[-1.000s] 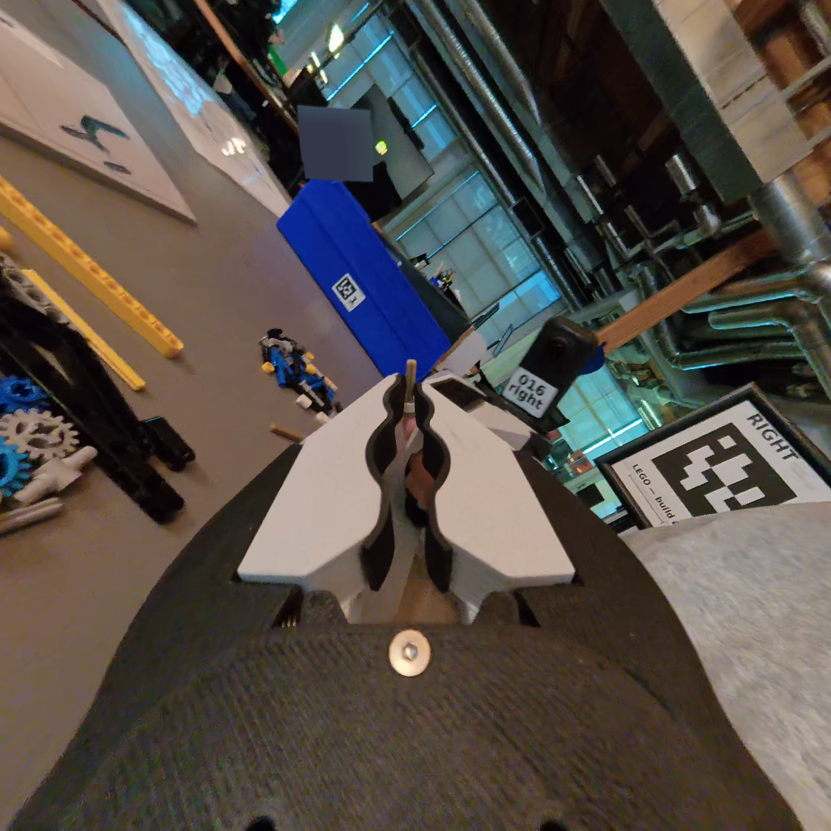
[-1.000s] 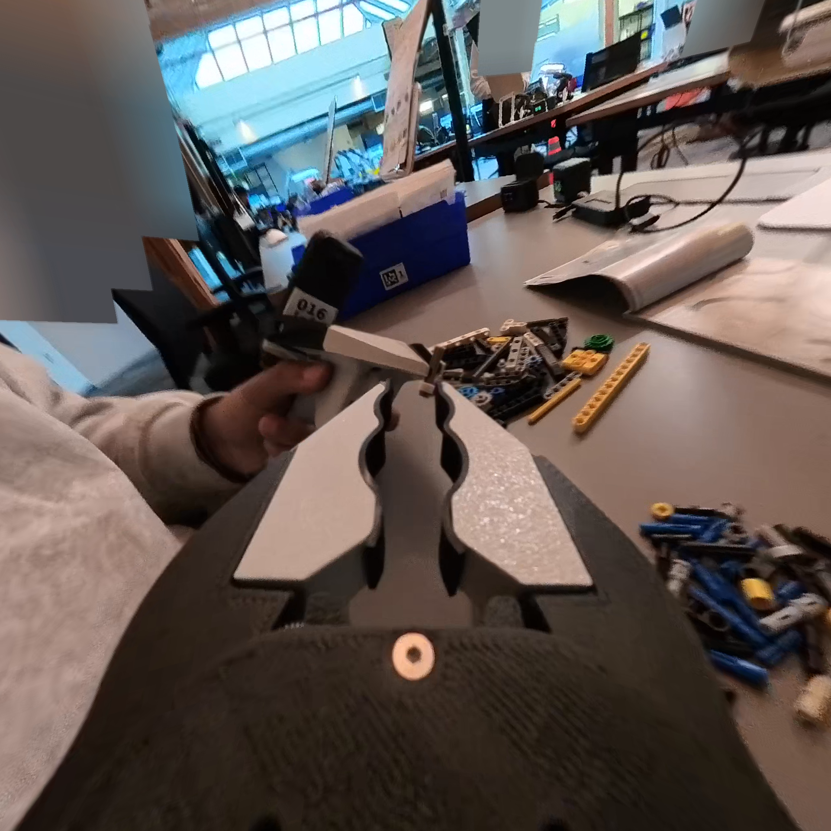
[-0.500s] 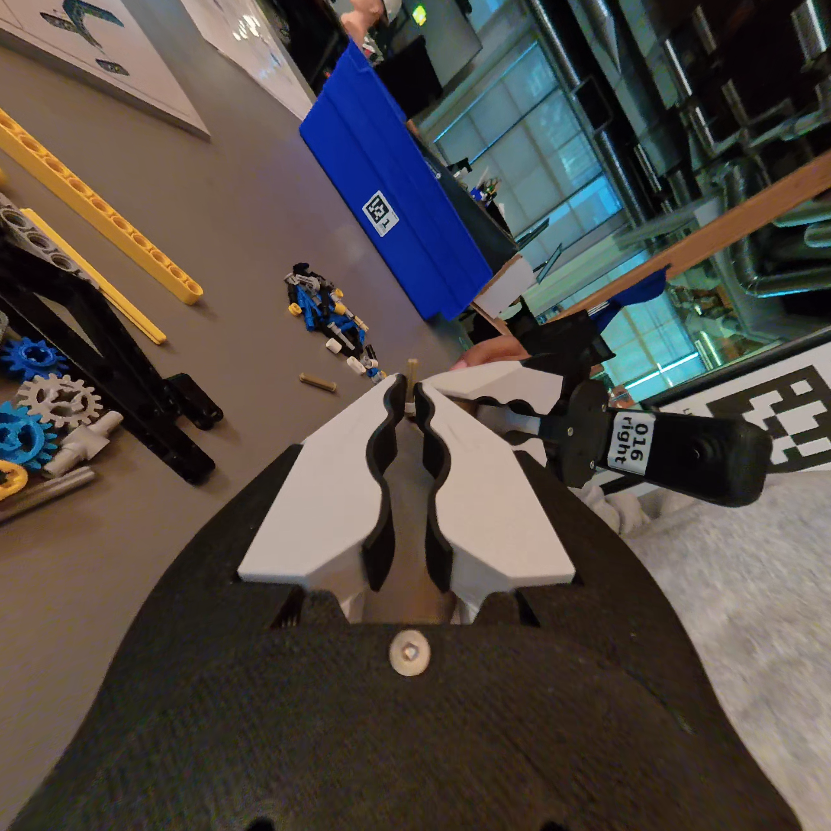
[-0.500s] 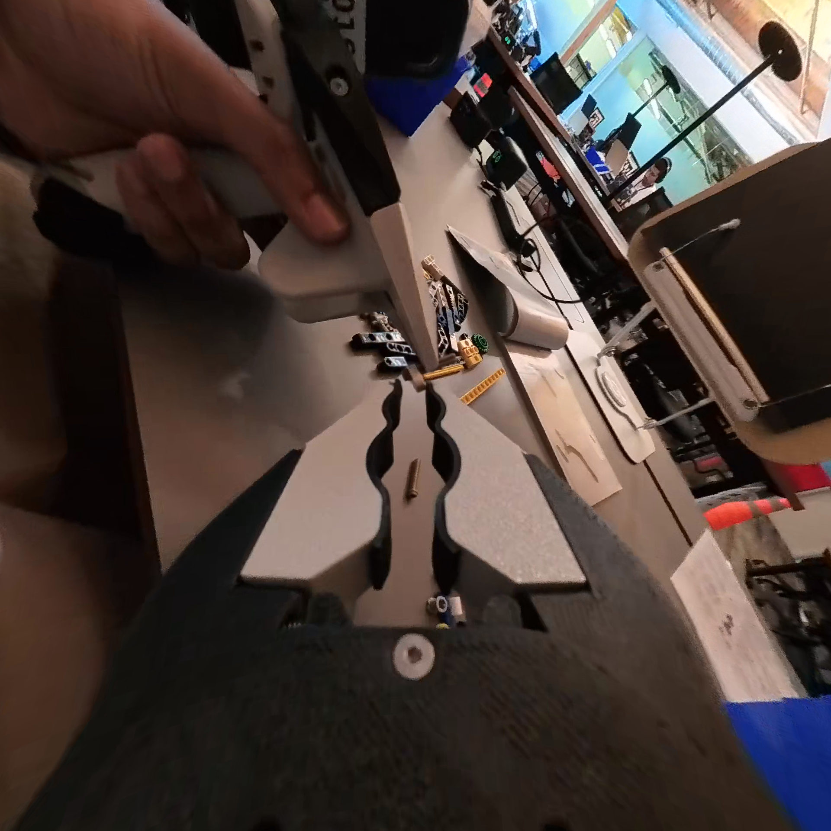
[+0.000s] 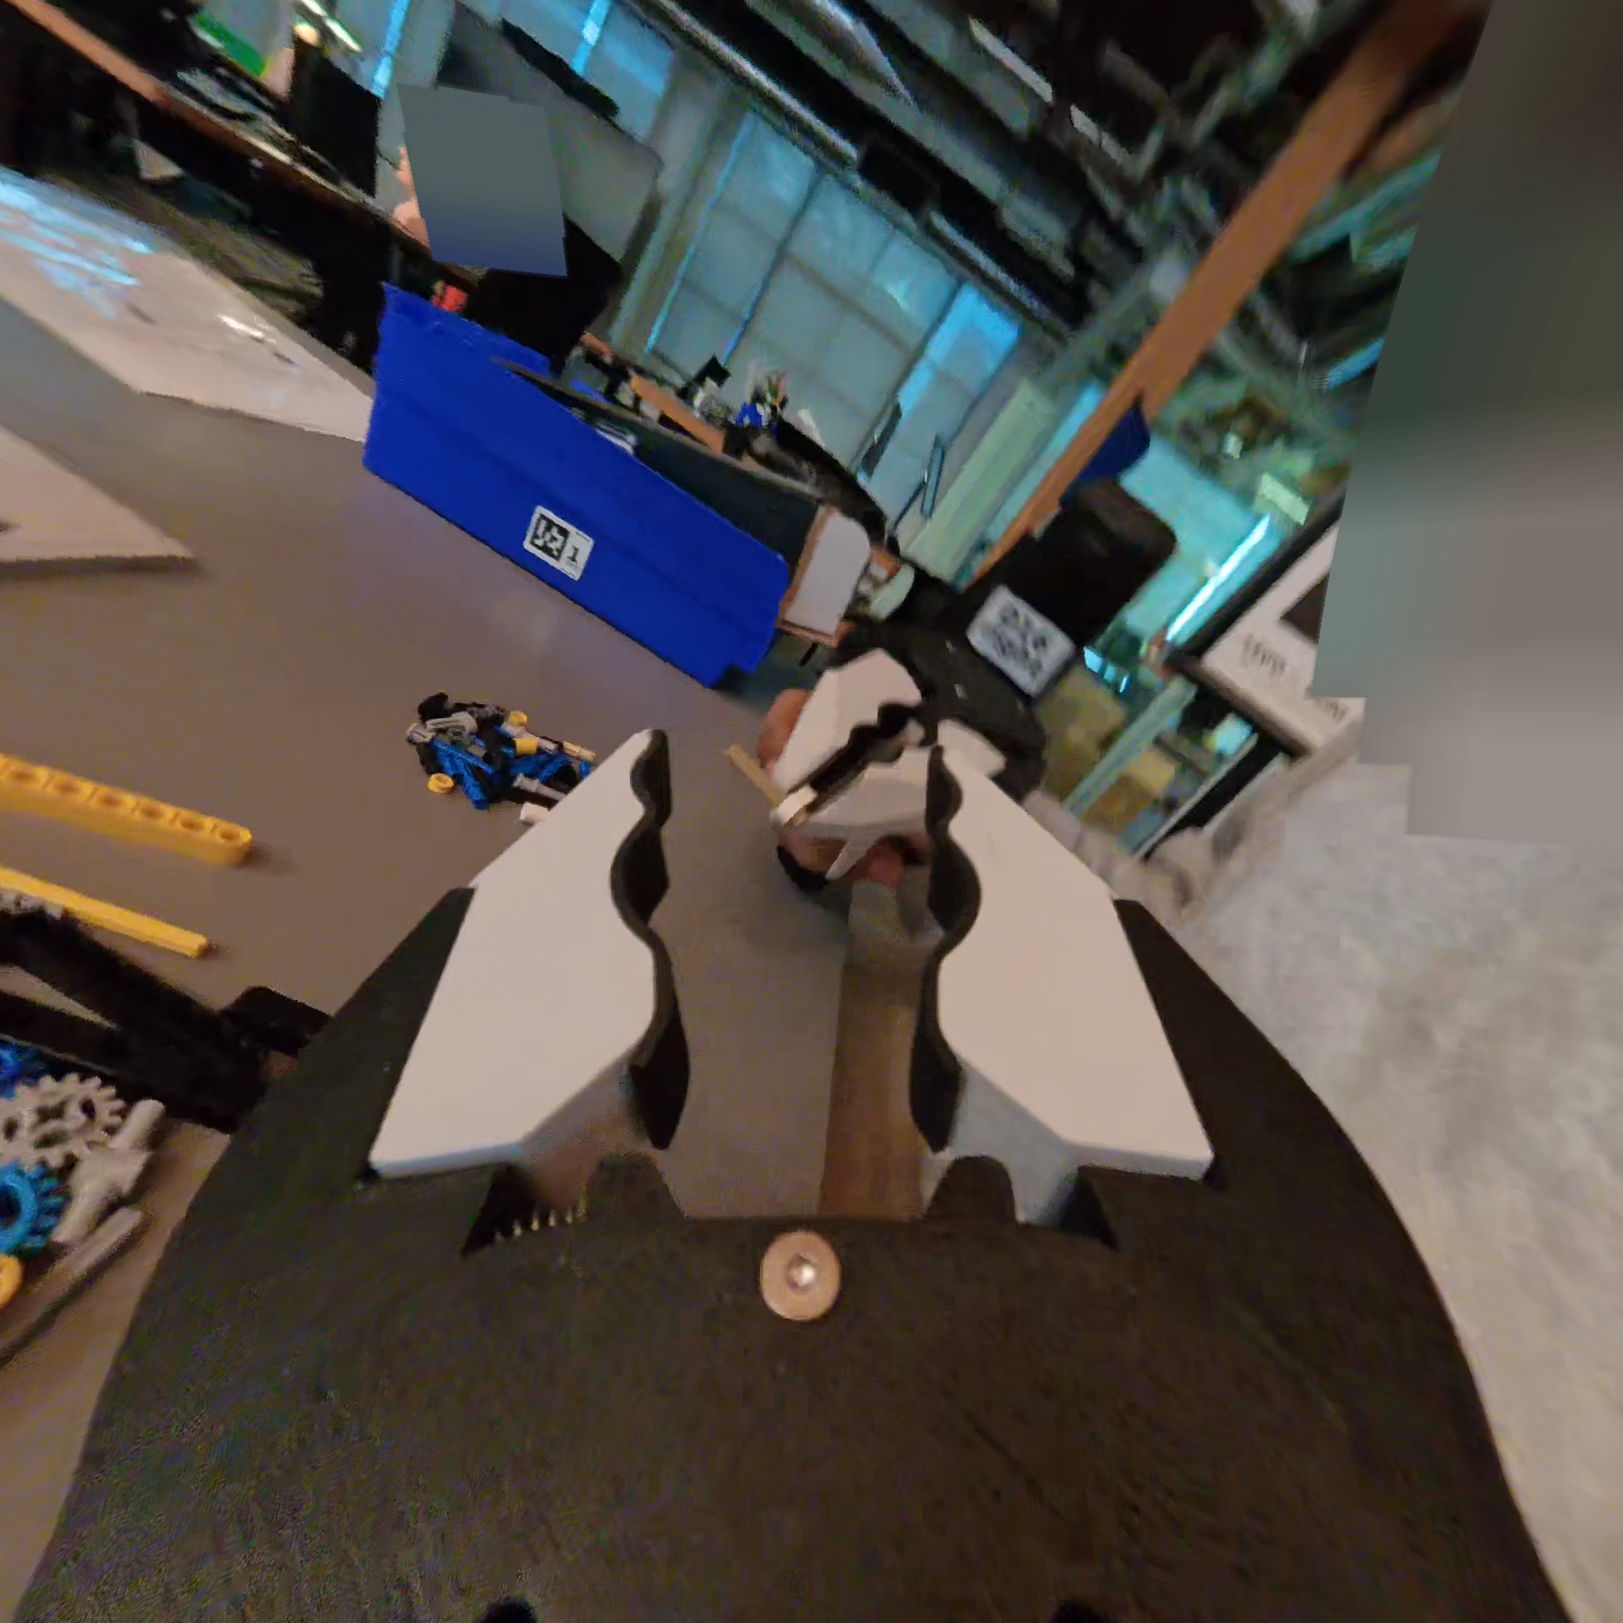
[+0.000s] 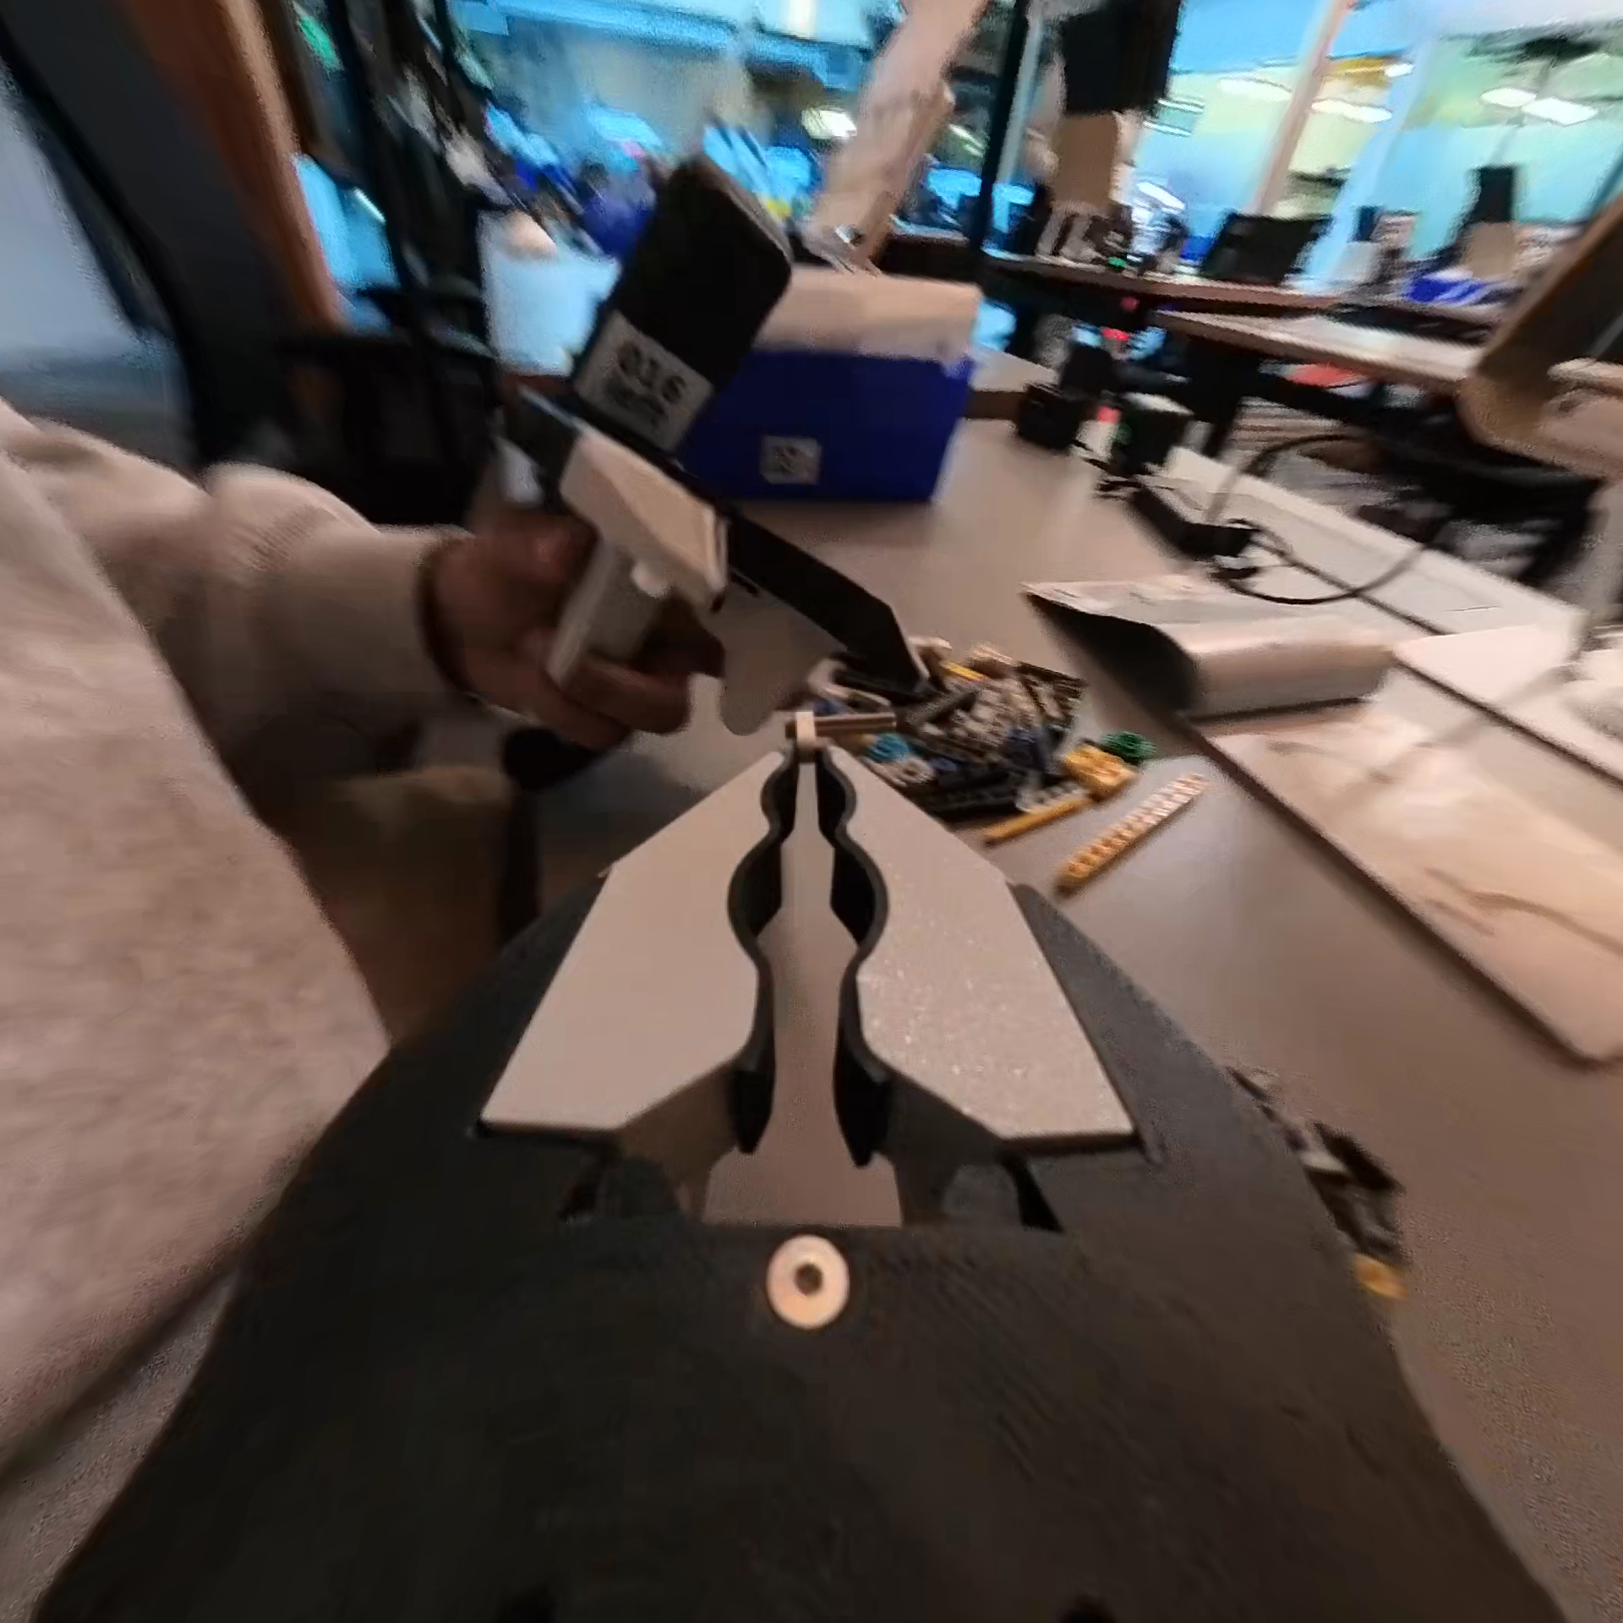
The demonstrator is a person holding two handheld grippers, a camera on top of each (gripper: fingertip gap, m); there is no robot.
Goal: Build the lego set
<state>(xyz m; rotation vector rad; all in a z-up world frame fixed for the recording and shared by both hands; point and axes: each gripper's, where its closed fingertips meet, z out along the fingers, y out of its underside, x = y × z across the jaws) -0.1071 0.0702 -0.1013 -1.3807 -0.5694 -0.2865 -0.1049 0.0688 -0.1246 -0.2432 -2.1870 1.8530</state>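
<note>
A small tan peg with a pale collar point(image 6: 830, 725) was pinched crosswise at the tips of the right gripper point(image 6: 809, 755), presumably for carrying to the build. The left gripper point(image 5: 795, 773) was held with fingers spread apart, empty, above the grey table point(image 5: 263, 632).

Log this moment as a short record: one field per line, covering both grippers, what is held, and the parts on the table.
left gripper: open, jaws wide apart, nothing between them
right gripper: shut on a small tan pin at its fingertips
pin: lies crosswise to the fingers, pale collar at one end
loose parts: blue and black pile; yellow beam; grey gear
background: blue bin on the grey table
image quality: both views motion-blurred
</note>
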